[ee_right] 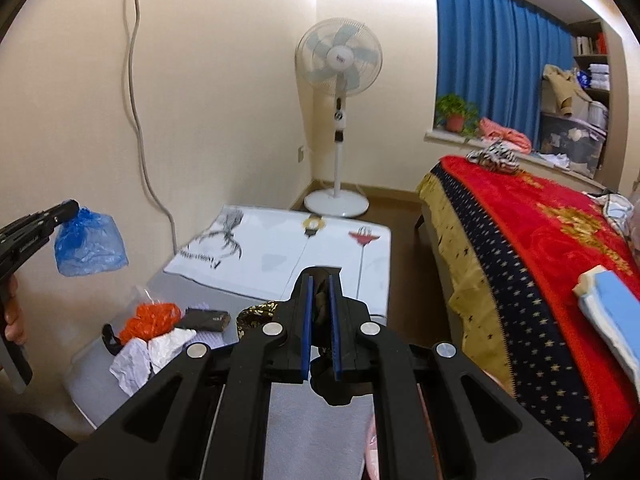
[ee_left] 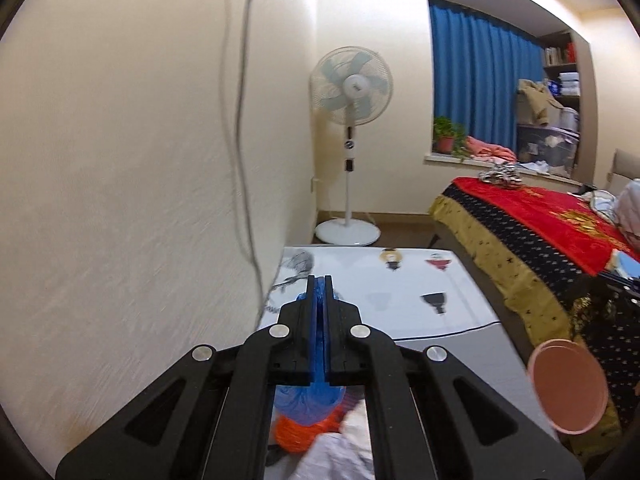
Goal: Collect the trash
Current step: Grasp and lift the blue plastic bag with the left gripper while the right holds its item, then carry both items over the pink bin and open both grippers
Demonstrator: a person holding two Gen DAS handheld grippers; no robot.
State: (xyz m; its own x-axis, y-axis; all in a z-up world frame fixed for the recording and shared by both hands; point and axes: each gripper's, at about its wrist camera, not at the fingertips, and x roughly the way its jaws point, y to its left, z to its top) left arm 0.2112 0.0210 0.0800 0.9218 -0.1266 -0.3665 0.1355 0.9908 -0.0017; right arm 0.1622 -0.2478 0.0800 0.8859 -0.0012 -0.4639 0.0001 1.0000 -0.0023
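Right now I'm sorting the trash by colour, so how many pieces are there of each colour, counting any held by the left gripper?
Blue: 1, the blue plastic bag held by the left gripper
Orange: 1, the orange mesh bag
White: 2, the crumpled papers
Dark brown: 1, the dark wrapper
Total: 5

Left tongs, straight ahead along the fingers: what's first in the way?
Probably the white printed sheet on the table: the left tongs, shut on a blue plastic bag, tilt downward toward it. Depth unclear; the fan stands farther back.
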